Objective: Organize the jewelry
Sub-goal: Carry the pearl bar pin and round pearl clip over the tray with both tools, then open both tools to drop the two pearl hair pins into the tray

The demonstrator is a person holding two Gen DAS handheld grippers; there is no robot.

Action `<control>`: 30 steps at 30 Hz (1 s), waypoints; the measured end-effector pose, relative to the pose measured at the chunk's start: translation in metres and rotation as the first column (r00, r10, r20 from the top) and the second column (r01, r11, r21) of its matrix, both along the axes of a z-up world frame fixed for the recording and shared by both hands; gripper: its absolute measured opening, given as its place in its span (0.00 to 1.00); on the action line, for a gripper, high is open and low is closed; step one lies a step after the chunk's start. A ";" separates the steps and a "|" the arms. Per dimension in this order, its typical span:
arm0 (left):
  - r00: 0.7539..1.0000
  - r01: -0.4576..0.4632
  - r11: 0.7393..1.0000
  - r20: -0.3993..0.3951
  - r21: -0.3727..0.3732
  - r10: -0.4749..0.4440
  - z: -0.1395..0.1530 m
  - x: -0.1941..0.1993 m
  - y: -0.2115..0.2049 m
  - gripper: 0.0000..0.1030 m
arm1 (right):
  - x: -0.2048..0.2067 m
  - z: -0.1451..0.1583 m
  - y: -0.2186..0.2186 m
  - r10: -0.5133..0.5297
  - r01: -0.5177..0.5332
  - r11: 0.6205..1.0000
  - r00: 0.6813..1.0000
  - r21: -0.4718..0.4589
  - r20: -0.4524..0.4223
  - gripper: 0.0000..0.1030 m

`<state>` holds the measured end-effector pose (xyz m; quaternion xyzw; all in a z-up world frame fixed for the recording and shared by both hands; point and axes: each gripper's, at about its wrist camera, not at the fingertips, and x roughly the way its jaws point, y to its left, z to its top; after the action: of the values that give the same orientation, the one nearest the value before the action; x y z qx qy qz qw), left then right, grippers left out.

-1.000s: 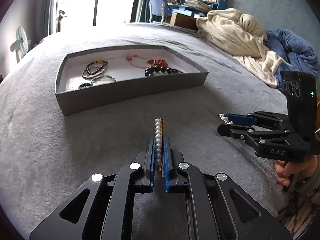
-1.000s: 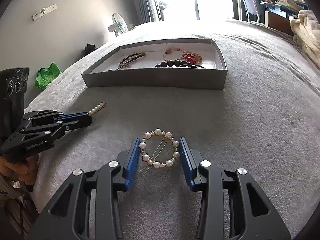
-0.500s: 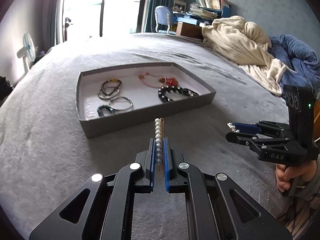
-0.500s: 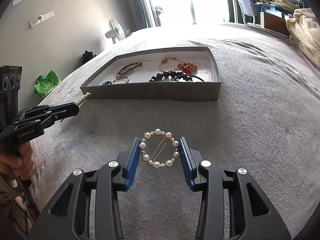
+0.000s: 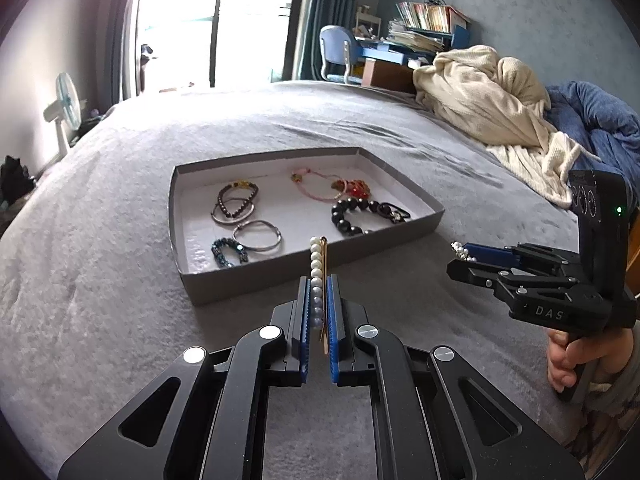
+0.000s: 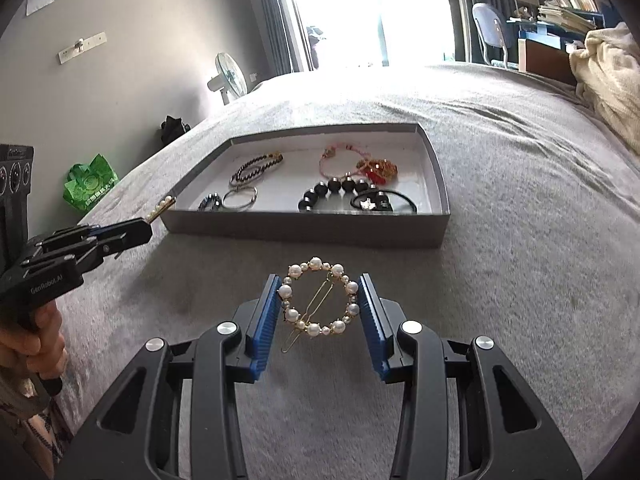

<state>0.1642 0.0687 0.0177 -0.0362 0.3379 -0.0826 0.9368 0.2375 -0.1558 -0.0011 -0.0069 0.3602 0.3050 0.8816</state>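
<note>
Here, 2 hand-held grippers hover above a grey bedspread [image 5: 100,280], each carrying a pearl hair clip. The left gripper [image 5: 319,280] has its blue pads closed almost together on a straight pearl bar clip [image 5: 317,270]; the row of white beads and its gold pin stand up between the pads and project past the fingertips toward the tray. In the right wrist view the same clip tip [image 6: 161,207] lies just beside the tray's near-left corner. The right gripper [image 6: 319,292] holds a round pearl hoop clip [image 6: 318,298] across its width, the jaws set part-way open at the hoop's diameter, each blue pad touching one side of the ring; a gold pin crosses the ring diagonally. The grey cardboard tray [image 5: 256,280] sits on the bedspread ahead of both grippers. Inside it lie a dark beaded bracelet [image 5: 236,196], a silver bangle [image 5: 256,236], a teal bead bracelet [image 5: 228,252], a pink cord bracelet [image 5: 316,184], a red charm [image 5: 354,188] and a black bead bracelet [image 5: 352,216]. A cream blanket [image 5: 480,100] lies far right.
</note>
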 end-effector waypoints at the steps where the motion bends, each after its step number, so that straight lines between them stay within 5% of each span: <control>1: 1.000 -0.004 1.000 0.003 -0.001 0.005 0.001 0.001 0.001 0.08 | 0.002 0.002 0.002 -0.001 0.001 1.000 1.000 0.000 0.007 0.38; 13: 1.000 -0.024 1.000 0.016 -0.004 0.024 0.009 0.031 0.006 0.08 | 0.039 0.023 0.038 0.027 -0.026 1.000 0.998 -0.017 0.061 0.38; 30: 0.997 -0.067 0.998 -0.046 0.002 0.067 -0.004 0.094 0.013 0.08 | 0.092 0.011 0.082 0.029 -0.028 0.997 1.000 -0.070 0.008 0.38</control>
<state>0.2584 0.0821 0.0134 -0.0493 0.3579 -0.0503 0.9311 0.3292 -0.0739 0.0103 -0.0444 0.3666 0.3047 0.8779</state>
